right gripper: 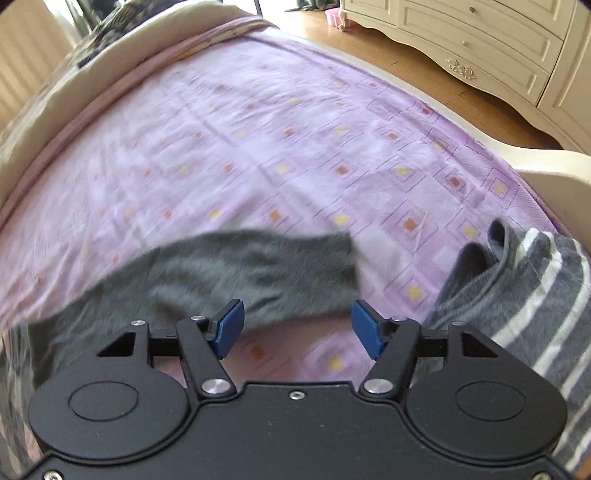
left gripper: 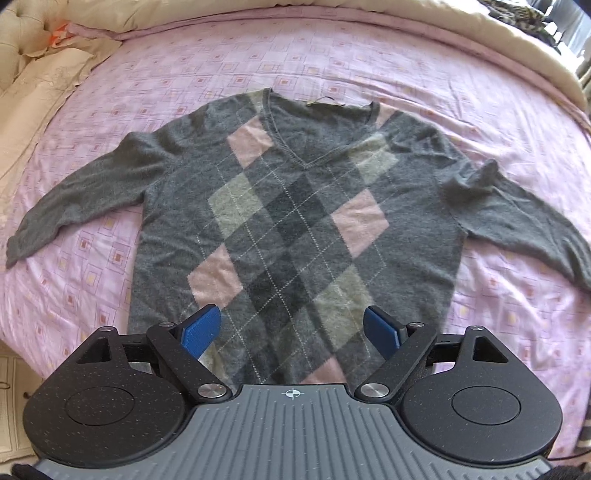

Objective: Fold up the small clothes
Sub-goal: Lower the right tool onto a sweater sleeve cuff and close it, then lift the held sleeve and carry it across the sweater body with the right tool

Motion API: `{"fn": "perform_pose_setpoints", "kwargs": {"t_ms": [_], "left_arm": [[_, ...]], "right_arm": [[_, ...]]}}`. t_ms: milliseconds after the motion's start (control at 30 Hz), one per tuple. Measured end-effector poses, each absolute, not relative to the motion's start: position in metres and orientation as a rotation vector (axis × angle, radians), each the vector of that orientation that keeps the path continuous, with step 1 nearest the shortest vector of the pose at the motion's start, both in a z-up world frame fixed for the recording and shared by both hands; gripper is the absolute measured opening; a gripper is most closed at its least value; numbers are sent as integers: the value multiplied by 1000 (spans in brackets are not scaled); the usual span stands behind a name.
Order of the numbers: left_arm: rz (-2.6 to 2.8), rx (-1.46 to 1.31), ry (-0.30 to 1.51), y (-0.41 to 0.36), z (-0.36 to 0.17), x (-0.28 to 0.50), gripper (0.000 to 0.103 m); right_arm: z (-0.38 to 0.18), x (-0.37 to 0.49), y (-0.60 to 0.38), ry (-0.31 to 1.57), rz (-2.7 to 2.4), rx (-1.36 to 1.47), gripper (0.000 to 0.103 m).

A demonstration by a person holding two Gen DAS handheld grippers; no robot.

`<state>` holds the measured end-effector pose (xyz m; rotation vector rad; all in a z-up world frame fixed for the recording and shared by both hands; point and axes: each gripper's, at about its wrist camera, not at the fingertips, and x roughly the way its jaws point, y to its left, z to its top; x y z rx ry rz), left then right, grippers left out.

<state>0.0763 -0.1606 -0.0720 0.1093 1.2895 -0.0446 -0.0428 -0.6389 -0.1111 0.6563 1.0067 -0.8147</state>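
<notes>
A grey V-neck sweater (left gripper: 295, 221) with pink and pale green argyle diamonds lies flat, front up, on the pink patterned bedsheet (left gripper: 147, 92), both sleeves spread out to the sides. My left gripper (left gripper: 291, 328) hovers open over the sweater's lower hem, its blue pads (left gripper: 201, 328) apart with nothing between them. In the right wrist view the sweater's grey right sleeve (right gripper: 229, 273) lies across the sheet just ahead of my right gripper (right gripper: 297, 328), which is open and holds nothing. That view is blurred by motion.
A grey garment with white stripes (right gripper: 532, 295) is bunched at the bed's right edge. Cream pillows (left gripper: 40, 85) and a rolled duvet (left gripper: 424, 22) border the bed. A white dresser (right gripper: 480, 40) stands on the wooden floor beyond.
</notes>
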Motion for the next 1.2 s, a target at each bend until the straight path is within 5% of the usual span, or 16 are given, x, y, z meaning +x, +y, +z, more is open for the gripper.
{"fn": "perform_pose_setpoints", "kwargs": {"t_ms": [467, 533, 633, 1200], "left_arm": [[8, 156, 1310, -178, -72, 82, 77], [11, 162, 1313, -180, -73, 83, 77], [0, 166, 1317, -185, -75, 84, 77], [-64, 181, 1280, -192, -75, 83, 77]], "right_arm": [[-160, -50, -682, 941, -779, 784, 70], [-161, -52, -683, 918, -770, 795, 60], [-162, -52, -686, 926, -745, 794, 16], [-92, -78, -686, 940, -753, 667, 12]]}}
